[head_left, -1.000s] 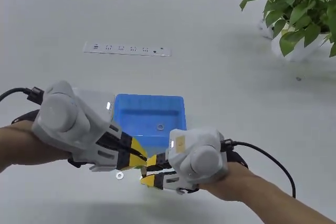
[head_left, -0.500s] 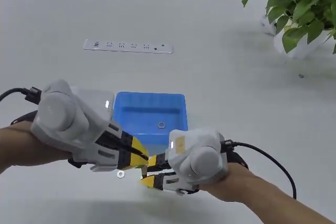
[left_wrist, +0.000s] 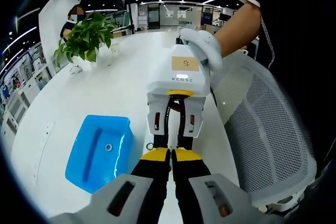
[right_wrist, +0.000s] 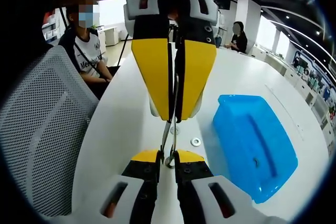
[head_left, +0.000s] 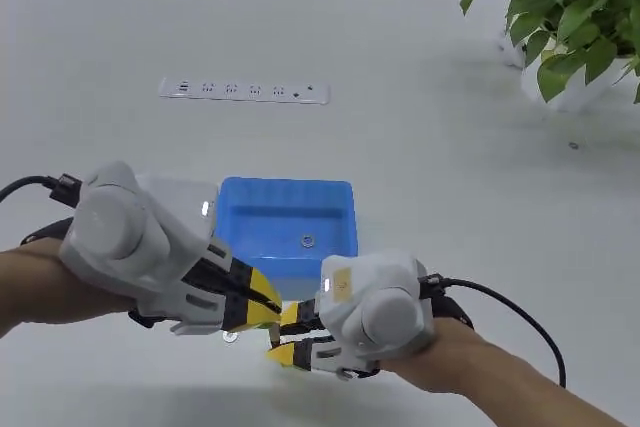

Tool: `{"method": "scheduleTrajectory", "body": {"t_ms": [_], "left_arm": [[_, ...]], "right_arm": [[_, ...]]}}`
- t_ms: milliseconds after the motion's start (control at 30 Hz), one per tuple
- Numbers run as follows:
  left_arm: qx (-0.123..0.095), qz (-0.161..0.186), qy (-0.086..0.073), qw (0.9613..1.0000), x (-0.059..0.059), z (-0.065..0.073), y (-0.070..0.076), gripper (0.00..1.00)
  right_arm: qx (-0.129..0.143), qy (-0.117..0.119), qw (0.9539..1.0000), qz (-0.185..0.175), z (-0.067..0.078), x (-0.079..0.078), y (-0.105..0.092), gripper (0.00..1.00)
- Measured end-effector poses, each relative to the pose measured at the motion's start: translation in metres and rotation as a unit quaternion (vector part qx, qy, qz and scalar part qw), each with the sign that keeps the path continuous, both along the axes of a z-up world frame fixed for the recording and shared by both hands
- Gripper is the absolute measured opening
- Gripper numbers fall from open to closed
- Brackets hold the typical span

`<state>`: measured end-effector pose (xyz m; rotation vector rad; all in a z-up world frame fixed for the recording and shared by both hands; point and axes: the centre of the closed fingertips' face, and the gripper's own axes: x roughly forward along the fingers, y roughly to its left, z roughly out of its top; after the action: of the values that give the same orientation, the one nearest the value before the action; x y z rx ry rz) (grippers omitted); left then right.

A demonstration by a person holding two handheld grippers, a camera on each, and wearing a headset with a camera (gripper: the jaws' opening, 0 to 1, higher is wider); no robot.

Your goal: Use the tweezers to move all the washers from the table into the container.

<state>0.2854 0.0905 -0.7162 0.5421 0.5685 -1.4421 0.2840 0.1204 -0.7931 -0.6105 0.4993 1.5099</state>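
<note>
The two claws met tip to tip low over the white desk (head_left: 420,147), just in front of the blue container (head_left: 290,209). In the head view the left claw (head_left: 268,309) came in from the left on its grey body, and the right claw (head_left: 283,339) faced it from the right, their yellow-tipped jaws almost touching. The right gripper view showed the tweezers (right_wrist: 172,140) as thin metal legs running out from between the left claw's broad yellow jaws, which were closed on them. Their near end sat between the right claw's own jaws, which were drawn in close on that end. In the left gripper view the left claw's jaws lay pressed together, pointing at the right claw directly ahead. One washer (head_left: 307,241) lay flat on the floor of the container, right of centre. Another washer (head_left: 230,336) lay on the desk just below the left claw, outside the container and close to its front wall. The right gripper view showed it as a small ring beside the blue wall, with a second ring partly hidden behind the tweezers. A white power strip (head_left: 243,91) lay farther back on the desk, well apart from the container, and a potted plant (head_left: 565,7) stood at the far right corner. A grey mesh chair (left_wrist: 262,129) stood beside the desk.
</note>
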Motion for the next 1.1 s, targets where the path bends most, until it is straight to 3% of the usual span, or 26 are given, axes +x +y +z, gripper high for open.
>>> {"method": "scheduleTrajectory", "body": {"t_ms": [767,1100], "left_arm": [[0.0,0.003,0.001,1.0,0.0001,0.0005,-0.0005,0.05],[-0.005,0.006,0.0,1.0,-0.0006,0.0079,-0.0001,0.05]], "right_arm": [[-0.008,0.005,1.0,-0.003,-0.0007,0.0012,-0.0013,0.09],[-0.007,0.001,1.0,0.001,0.0066,0.0003,-0.0009,0.1]]}}
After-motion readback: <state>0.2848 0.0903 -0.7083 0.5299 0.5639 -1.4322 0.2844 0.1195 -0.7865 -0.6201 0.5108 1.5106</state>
